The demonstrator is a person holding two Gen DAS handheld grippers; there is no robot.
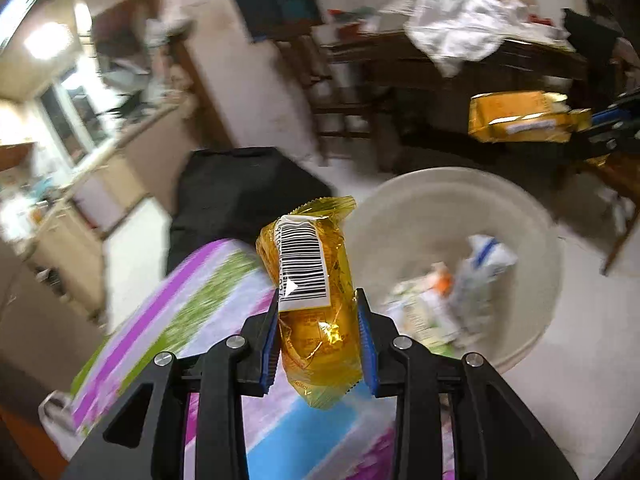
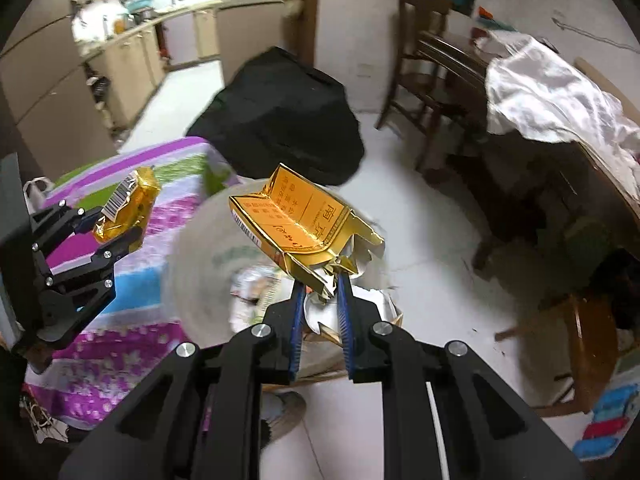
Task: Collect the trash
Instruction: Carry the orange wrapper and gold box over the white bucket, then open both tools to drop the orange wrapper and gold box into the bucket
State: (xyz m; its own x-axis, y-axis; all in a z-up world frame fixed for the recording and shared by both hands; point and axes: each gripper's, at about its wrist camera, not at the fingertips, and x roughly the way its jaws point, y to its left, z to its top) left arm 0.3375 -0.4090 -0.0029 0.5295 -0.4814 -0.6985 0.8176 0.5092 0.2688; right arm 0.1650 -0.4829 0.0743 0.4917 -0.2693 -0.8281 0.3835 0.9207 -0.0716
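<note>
My left gripper [image 1: 318,304] is shut on a crumpled golden plastic wrapper [image 1: 310,280] with a white barcode label, held over the edge of a striped cloth. In the right wrist view the same left gripper [image 2: 120,226] and its golden wrapper [image 2: 128,204] show at the left. My right gripper [image 2: 320,280] is shut on the torn end of a flattened gold cigarette carton [image 2: 296,220], which hangs above a round white bin [image 2: 192,264]. From the left wrist view the carton [image 1: 520,118] is at the upper right, and the white bin [image 1: 400,208] below holds several pieces of paper trash.
A bed with a striped purple, green and blue cloth [image 2: 120,280] lies at the left. A black bag [image 2: 280,116] sits on the floor behind the bin. A dark wooden table under a white cloth [image 2: 552,96] and wooden chairs [image 2: 420,64] stand at the right.
</note>
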